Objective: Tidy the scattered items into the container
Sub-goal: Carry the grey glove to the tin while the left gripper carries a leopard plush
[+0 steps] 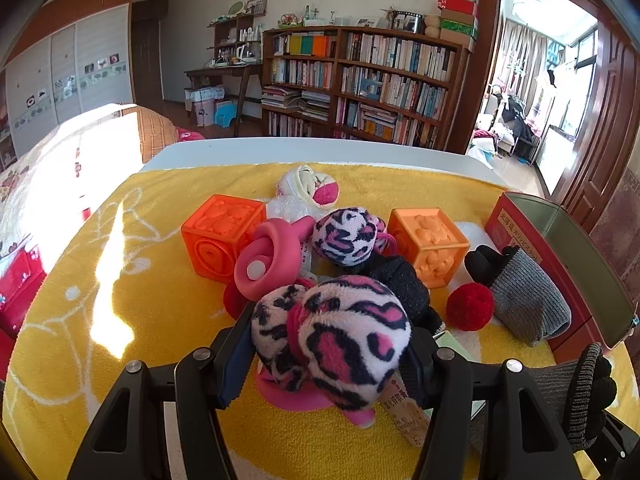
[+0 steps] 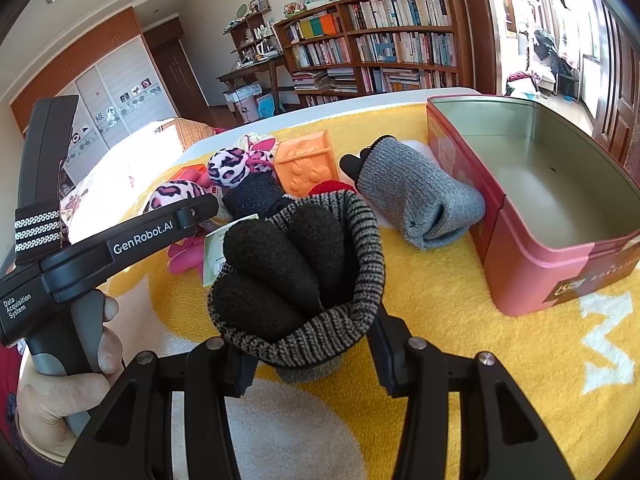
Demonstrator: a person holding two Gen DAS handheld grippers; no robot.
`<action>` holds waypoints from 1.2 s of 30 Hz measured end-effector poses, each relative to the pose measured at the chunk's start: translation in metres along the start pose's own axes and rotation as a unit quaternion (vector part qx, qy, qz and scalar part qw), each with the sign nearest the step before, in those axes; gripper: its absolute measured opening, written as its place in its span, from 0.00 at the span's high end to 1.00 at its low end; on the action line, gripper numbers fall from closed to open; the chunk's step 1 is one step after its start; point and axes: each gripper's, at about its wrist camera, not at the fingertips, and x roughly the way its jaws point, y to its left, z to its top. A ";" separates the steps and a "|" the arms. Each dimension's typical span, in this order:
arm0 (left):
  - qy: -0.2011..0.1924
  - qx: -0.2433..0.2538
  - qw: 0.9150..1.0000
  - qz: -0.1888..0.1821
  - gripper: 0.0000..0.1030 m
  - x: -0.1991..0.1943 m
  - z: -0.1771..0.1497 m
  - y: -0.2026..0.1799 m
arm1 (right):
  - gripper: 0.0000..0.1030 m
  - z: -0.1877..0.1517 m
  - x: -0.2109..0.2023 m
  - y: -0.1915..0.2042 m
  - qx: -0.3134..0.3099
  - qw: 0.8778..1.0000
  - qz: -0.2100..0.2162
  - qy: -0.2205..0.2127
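Left claw (image 2: 200,216) arm reads "GenRobot.AI" and "Data Acquisition System"

You have two orange blocks, one deeper orange (image 1: 222,236) and one paler (image 1: 428,246). You can count two fuzzy pink-and-black spotted balls: one far back (image 1: 346,236) and one up close (image 1: 352,340), the close one with a smaller spotted lobe joined to it. You see two grey knitted gloves with black fingers, one lying by the tin (image 2: 416,192) and one bunched up near you (image 2: 300,272). There is one red pompom (image 1: 470,306), one pink rubber ring toy (image 1: 270,260), one white-and-pink rolled cloth bundle (image 1: 310,190) and one black fuzzy piece (image 1: 400,284). You have one red tin (image 2: 532,264), one yellow towel (image 1: 160,312), and two claws, left (image 1: 332,364) and right (image 2: 312,344).
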 end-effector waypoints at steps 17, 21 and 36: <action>-0.026 -0.035 0.998 -0.039 0.38 -0.021 0.005 0.013 | 0.50 0.001 -0.023 -0.004 0.003 0.999 0.020 -0.034; -0.028 -0.033 0.998 -0.047 0.38 -0.027 0.006 0.007 | 0.50 0.004 -0.039 -0.009 0.005 0.998 0.020 -0.051; -0.037 0.003 0.996 -0.079 0.38 -0.050 0.013 -0.042 | 0.70 0.034 -0.104 -0.061 0.056 0.990 0.007 -0.133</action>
